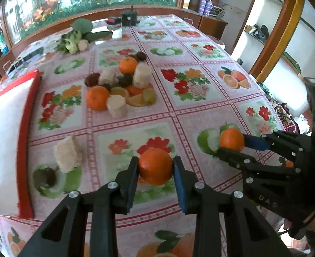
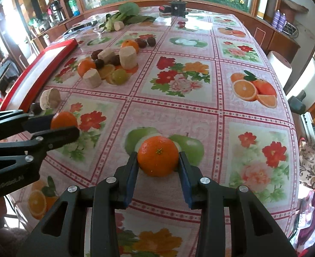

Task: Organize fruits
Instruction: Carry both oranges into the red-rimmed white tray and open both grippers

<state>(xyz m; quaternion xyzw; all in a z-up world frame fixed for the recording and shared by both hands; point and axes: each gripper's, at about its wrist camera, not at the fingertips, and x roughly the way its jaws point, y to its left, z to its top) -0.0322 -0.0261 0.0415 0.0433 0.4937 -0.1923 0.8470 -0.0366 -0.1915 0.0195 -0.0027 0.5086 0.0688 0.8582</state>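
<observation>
My left gripper (image 1: pixel 155 167) is shut on an orange (image 1: pixel 155 166) just above the flowered tablecloth; it also shows at the left of the right wrist view (image 2: pixel 64 126). My right gripper (image 2: pixel 158 157) is shut on a second orange (image 2: pixel 158 156) over a printed green apple; it also shows at the right of the left wrist view (image 1: pixel 232 142). A pile of fruit (image 1: pixel 116 85) lies further back: two oranges, pale cut cylinders and dark red fruits. One pale cylinder (image 1: pixel 67 151) and a dark fruit (image 1: pixel 47 176) lie apart at the left.
A red-rimmed white tray (image 1: pixel 5 128) lies along the table's left edge. Leafy greens (image 1: pixel 78 36) and a black device (image 1: pixel 129 17) sit at the far end. A white roll (image 2: pixel 279 64) stands past the right table edge. Wooden cabinets surround the table.
</observation>
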